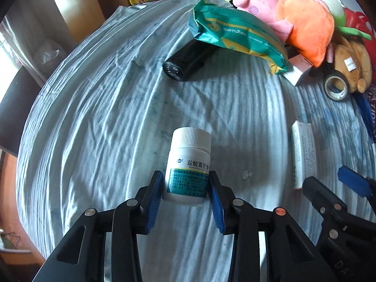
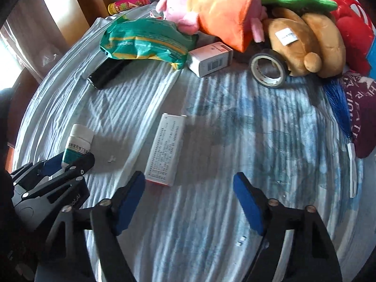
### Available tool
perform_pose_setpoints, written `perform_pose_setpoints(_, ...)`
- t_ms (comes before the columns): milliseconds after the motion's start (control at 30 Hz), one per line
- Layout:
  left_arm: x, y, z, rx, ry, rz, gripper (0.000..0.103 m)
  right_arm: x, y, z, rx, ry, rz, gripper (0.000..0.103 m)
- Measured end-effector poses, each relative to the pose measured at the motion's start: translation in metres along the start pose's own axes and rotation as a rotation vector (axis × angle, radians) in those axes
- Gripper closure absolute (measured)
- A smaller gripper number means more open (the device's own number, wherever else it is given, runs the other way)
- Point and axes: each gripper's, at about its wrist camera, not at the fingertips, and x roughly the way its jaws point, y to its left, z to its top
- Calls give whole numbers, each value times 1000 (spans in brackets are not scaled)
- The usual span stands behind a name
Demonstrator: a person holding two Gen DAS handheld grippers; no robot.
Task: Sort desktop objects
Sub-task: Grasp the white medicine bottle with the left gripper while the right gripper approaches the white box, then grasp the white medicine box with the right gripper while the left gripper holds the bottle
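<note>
A worktop (image 1: 94,108) draped in a wrinkled pale blue-white cloth (image 2: 235,127) fills the view. Behind it stand wooden panels (image 1: 77,7) in warm brown. Bright daylight enters from the left, casting soft shadows

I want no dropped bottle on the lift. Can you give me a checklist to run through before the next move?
1. Left claw pads on both sides of the white medicine bottle: ok.
2. Bottle cap on: ok.
3. Firmness of the grip: cannot tell.
4. Right claw lined up on the long white box: not ok, the box lies ahead of its left pad, outside the gap.
5. Cloth around the bottle free of other things: ok, only a small white scrap lies apart from it.
</note>
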Motion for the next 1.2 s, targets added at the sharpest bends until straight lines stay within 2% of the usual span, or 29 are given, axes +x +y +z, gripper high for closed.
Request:
perform_pose_setpoints(300,6,1,11,8,-6,-16,60,18,15,18,-20,17,0,39)
perform_pose_setpoints(400,7,-3,14,20,-17,-25,60,25,17,21,-20,29,0,46)
perform_pose_setpoints(633,9,-1,15,23,-34,22,33,28,13,23,27,17,2,46)
perform_pose_setpoints(700,9,2,14,11,-32,8,33,28,15,23,20,18,-11,46)
perform_pose_setpoints(733,9,3,13,14,-34,-4,34,28,16,22,19,17,-15,46)
perform_pose_setpoints(800,10,6,13,18,-37,-27,46,29,18,21,10,17,-29,46)
perform_pose_setpoints(867,8,4,11,29,-33,-60,69,30,24,20,-30,22,-61,46)
perform_pose_setpoints(933,6,0,9,42,-32,-51,70,30,29,18,-56,15,-68,54)
perform_pose_setpoints(1000,3,-2,6,51,-29,-49,70,29,31,16,-65,15,-64,67)
perform_pose_setpoints(1200,-26,0,4,44,-85,-63,70,18,27,11,-69,22,-42,76)
